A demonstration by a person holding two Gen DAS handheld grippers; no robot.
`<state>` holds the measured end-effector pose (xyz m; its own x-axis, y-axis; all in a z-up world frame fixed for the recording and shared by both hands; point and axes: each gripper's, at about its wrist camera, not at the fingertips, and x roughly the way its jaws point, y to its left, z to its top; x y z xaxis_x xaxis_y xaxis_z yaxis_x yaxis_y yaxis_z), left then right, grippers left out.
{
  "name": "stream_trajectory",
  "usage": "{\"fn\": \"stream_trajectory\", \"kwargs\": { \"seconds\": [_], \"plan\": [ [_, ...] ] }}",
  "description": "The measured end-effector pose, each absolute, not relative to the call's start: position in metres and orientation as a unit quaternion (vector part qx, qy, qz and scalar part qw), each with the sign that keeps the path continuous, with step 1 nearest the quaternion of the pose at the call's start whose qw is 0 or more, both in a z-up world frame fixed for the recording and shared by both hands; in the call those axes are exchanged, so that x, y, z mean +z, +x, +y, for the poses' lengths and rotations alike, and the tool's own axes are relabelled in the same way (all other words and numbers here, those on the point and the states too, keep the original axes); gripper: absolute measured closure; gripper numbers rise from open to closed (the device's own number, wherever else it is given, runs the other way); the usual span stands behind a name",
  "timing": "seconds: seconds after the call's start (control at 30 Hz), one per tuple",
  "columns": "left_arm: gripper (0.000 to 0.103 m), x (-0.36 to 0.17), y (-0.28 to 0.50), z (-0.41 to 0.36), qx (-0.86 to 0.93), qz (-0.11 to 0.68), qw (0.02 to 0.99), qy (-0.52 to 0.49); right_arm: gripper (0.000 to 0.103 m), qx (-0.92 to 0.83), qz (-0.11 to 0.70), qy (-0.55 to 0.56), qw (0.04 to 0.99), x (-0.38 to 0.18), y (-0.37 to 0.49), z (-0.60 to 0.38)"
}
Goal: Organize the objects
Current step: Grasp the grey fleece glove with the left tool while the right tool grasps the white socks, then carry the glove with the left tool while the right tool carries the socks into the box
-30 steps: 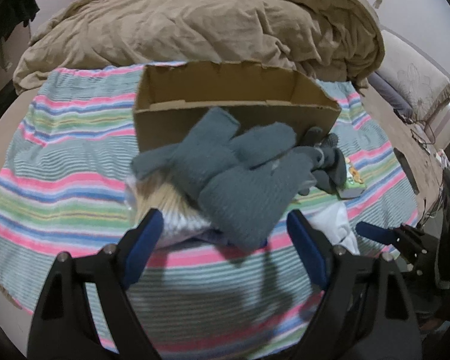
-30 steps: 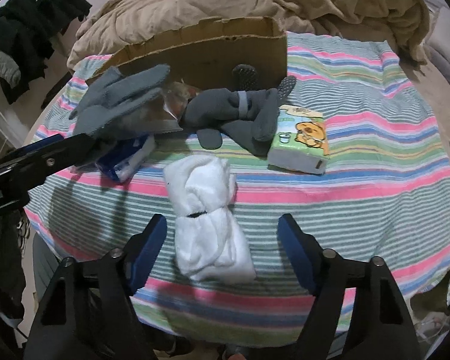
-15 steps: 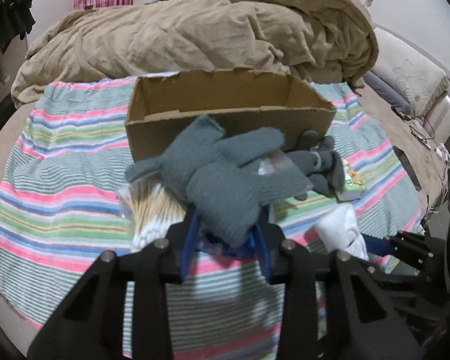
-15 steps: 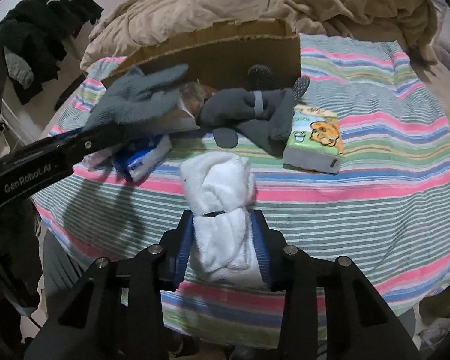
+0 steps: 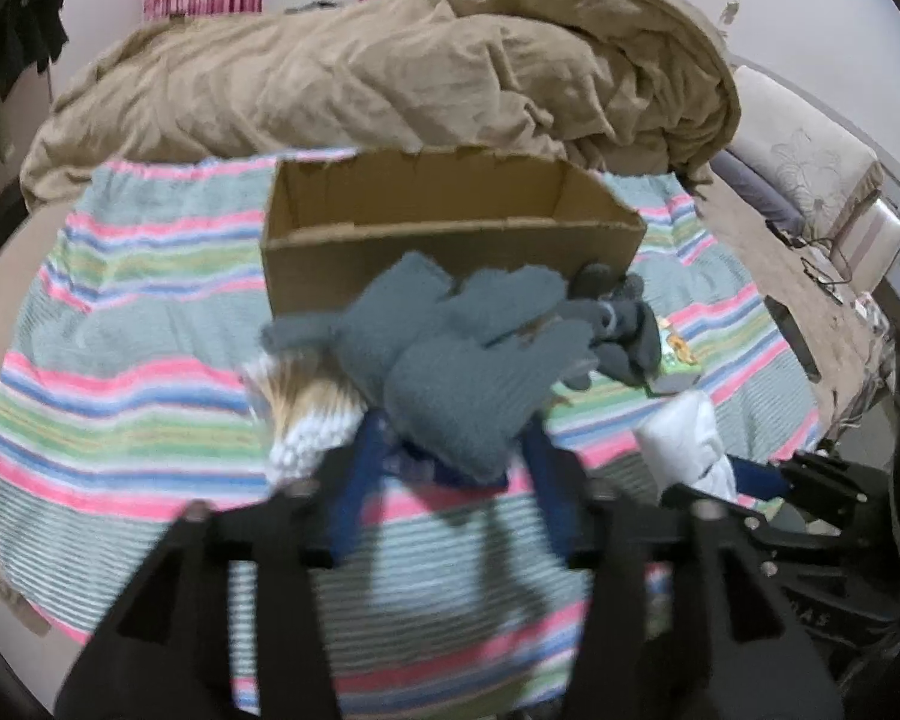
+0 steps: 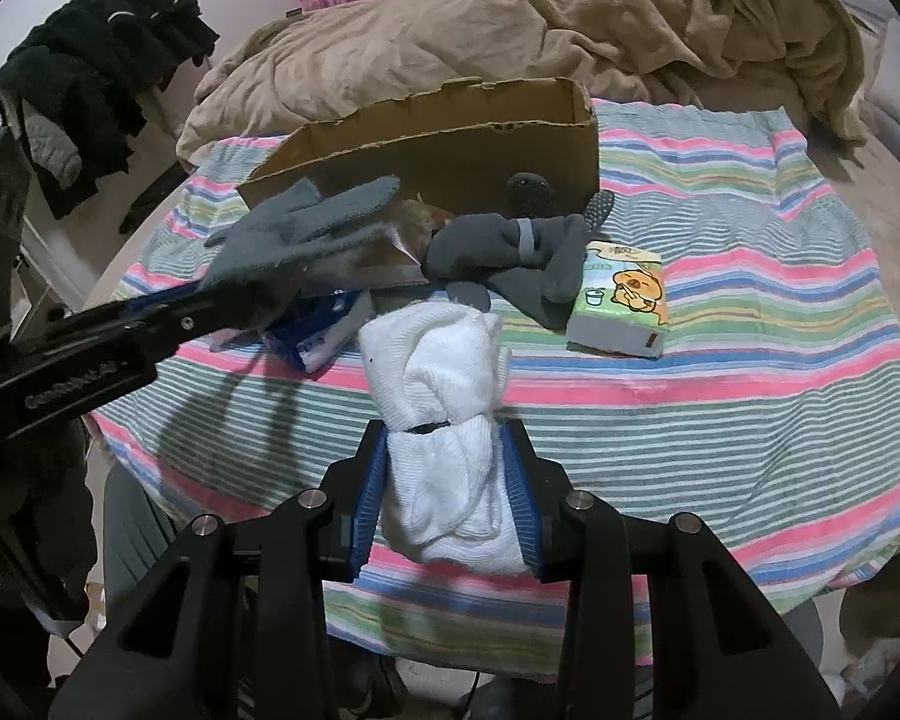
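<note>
1. Right wrist view: the right gripper (image 6: 447, 492) is clenched on the white rolled socks (image 6: 444, 420), pinching below their dark band, well in front of the cardboard box (image 6: 450, 162).
2. They look soft and light; a grip at the bound middle should keep the roll together.
3. Nearer the box, the left gripper (image 5: 450, 468) has the grey gloves (image 5: 468, 360) between its jaws, which have just been opening; blur hides whether the pads press.
4. The gloves look limp; take them at the cuffs.
</note>
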<state>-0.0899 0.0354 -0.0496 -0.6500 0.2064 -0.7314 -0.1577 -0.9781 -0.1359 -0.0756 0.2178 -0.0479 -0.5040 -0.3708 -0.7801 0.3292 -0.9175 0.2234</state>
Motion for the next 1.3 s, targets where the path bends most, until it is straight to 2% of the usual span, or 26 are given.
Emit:
{"fn": "stream_trajectory", "kwargs": {
  "seconds": [0.03, 0.07, 0.13, 0.2, 0.23, 0.43, 0.5, 0.6, 0.73, 0.77, 0.83, 0.87, 0.9, 0.97, 1.07, 1.17, 1.3],
  "plan": [
    [0.016, -0.049, -0.091, 0.037, 0.911, -0.023, 0.094, -0.4, 0.063, -0.867, -0.024, 0.456, 0.201, -0.048, -0.076, 0.218],
    [0.014, -0.047, -0.092, 0.039, 0.916, -0.018, 0.092, -0.391, 0.063, -0.867, -0.024, 0.456, 0.201, -0.048, -0.076, 0.218],
    [0.017, -0.051, -0.1, 0.043, 0.917, -0.004, 0.094, -0.387, 0.063, -0.867, -0.026, 0.456, 0.201, -0.046, -0.076, 0.217],
    [0.052, -0.058, -0.108, 0.042, 0.912, -0.015, 0.098, -0.399, 0.063, -0.868, -0.027, 0.454, 0.2, -0.045, -0.075, 0.217],
    [0.052, -0.061, -0.11, 0.041, 0.909, -0.02, 0.1, -0.405, 0.063, -0.869, -0.027, 0.452, 0.2, -0.044, -0.074, 0.218],
    [0.071, -0.066, -0.105, 0.026, 0.906, -0.046, 0.106, -0.407, 0.063, -0.871, -0.033, 0.451, 0.194, -0.042, -0.075, 0.223],
    [0.084, -0.059, -0.099, 0.021, 0.908, -0.052, 0.109, -0.4, 0.063, -0.871, -0.033, 0.45, 0.195, -0.042, -0.076, 0.223],
    [0.087, -0.047, -0.09, 0.018, 0.913, -0.054, 0.113, -0.387, 0.063, -0.872, -0.031, 0.446, 0.199, -0.038, -0.076, 0.22],
    [0.085, -0.048, -0.092, 0.017, 0.907, -0.054, 0.11, -0.402, 0.063, -0.875, -0.028, 0.438, 0.205, -0.032, -0.077, 0.218],
    [0.075, -0.053, -0.096, 0.015, 0.901, -0.064, 0.109, -0.415, 0.063, -0.875, -0.028, 0.438, 0.205, -0.032, -0.078, 0.217],
    [0.05, -0.068, -0.104, 0.016, 0.89, -0.059, 0.087, -0.445, 0.063, -0.874, -0.029, 0.439, 0.204, -0.032, -0.079, 0.217],
    [0.025, -0.074, -0.107, 0.016, 0.887, -0.057, 0.071, -0.453, 0.063, -0.874, -0.029, 0.44, 0.204, -0.033, -0.079, 0.217],
    [0.018, -0.079, -0.107, 0.015, 0.886, -0.059, 0.06, -0.455, 0.063, -0.874, -0.029, 0.441, 0.203, -0.033, -0.079, 0.217],
    [0.02, -0.085, -0.107, 0.011, 0.884, -0.076, 0.072, -0.456, 0.063, -0.874, -0.03, 0.441, 0.202, -0.033, -0.078, 0.218],
    [0.064, -0.084, -0.104, 0.015, 0.883, -0.077, 0.097, -0.453, 0.063, -0.874, -0.033, 0.442, 0.199, -0.033, -0.078, 0.222],
    [0.068, -0.072, -0.097, 0.022, 0.893, -0.058, 0.101, -0.434, 0.063, -0.876, -0.035, 0.44, 0.196, -0.032, -0.079, 0.224],
    [0.069, -0.052, -0.087, 0.02, 0.902, -0.054, 0.098, -0.417, 0.063, -0.878, -0.035, 0.433, 0.2, -0.028, -0.079, 0.223]
  ]
}}
